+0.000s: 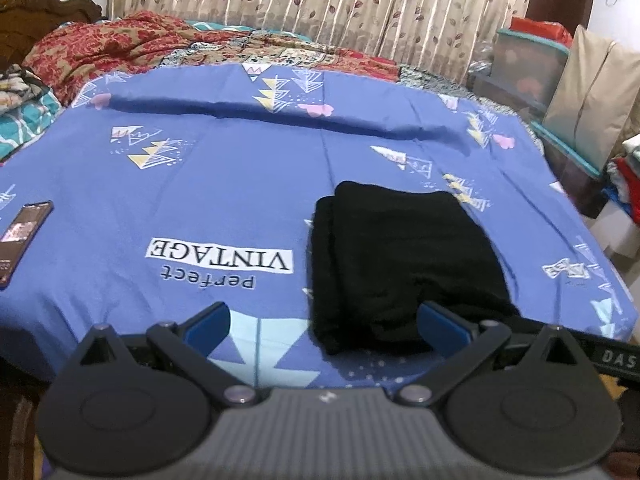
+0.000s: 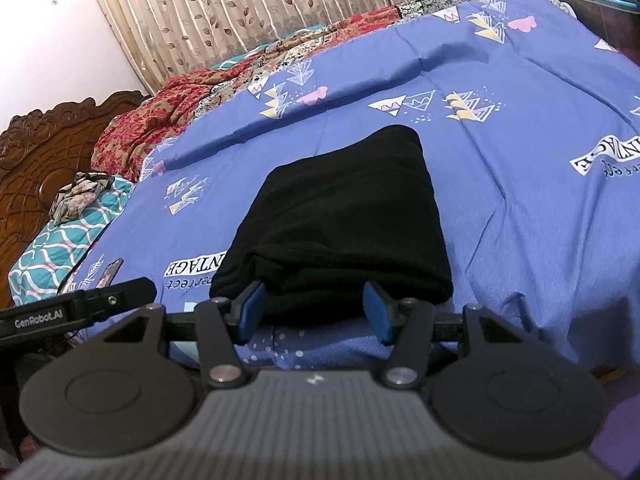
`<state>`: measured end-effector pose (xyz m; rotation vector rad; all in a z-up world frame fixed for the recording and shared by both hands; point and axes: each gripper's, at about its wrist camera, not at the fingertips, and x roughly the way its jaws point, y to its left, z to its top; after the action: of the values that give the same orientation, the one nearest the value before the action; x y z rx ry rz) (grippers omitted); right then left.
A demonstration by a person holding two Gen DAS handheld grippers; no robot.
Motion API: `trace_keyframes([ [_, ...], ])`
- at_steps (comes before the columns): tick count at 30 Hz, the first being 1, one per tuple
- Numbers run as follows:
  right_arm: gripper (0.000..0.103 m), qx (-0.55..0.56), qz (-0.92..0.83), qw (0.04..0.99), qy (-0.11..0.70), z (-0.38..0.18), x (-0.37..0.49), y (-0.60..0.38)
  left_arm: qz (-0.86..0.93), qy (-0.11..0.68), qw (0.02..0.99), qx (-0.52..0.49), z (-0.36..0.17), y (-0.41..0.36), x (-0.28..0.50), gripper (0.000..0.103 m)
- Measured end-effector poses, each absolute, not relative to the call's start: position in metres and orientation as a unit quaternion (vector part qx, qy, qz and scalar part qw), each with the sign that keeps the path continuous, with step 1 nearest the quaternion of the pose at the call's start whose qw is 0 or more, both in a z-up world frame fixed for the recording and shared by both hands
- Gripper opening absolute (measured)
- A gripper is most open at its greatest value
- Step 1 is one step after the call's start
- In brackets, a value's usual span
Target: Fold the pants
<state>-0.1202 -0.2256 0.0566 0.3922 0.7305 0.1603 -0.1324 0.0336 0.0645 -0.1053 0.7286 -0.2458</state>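
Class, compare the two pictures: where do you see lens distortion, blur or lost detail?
Left wrist view: the bed edge bows, corners go dark, and the pants are a black mass with few visible folds. Right wrist view: the curtain leans and curves, and the gripper body is soft and out of focus.
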Motion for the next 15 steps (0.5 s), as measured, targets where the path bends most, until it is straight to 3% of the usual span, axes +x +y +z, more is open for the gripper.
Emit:
trace_keyframes([
  [15,0.057,0.199,0.076,0.909,0.358,0.0552,-0.1210,-0.2257,-0.097,0.374,0.922,-0.019,0.0599,0.0318,-0.1263,0.103],
])
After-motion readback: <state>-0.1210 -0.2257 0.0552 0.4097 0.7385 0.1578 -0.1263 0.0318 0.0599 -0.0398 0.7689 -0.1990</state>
